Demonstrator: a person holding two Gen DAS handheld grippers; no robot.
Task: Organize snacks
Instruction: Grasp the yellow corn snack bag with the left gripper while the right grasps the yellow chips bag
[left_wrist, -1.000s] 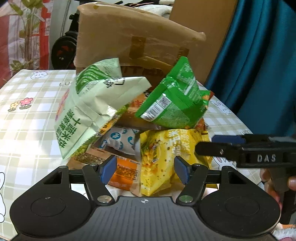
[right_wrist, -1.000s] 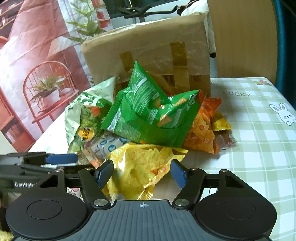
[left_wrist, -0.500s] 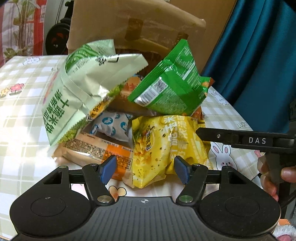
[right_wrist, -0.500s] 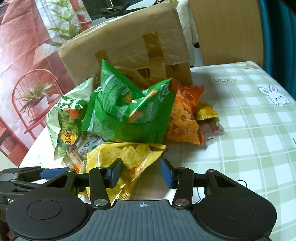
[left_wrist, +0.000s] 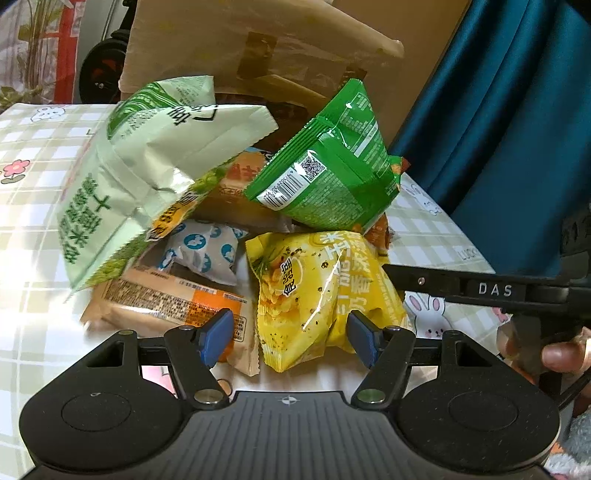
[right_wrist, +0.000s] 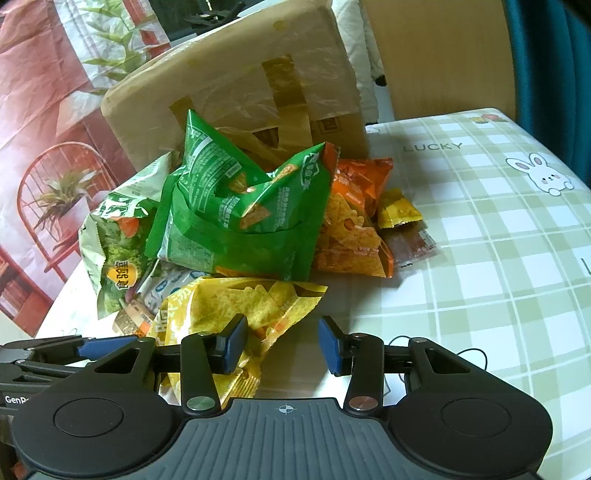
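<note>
Just crinkled yellow chip bag (right_wrist: 236, 310), glossy, front corner between right gripper (right_wrist: 282, 345) jaws, just closing, maybe not gripping; left gripper (left_wrist: 288, 341) apart.

The right gripper (right_wrist: 282, 343) has dropped in closer to the snack pile, and its jaws have just been closing, now much narrower than a second ago. The near edge of the yellow chip bag (right_wrist: 236, 314) sits between them, against the left pad, the right pad still clear of it.
</note>
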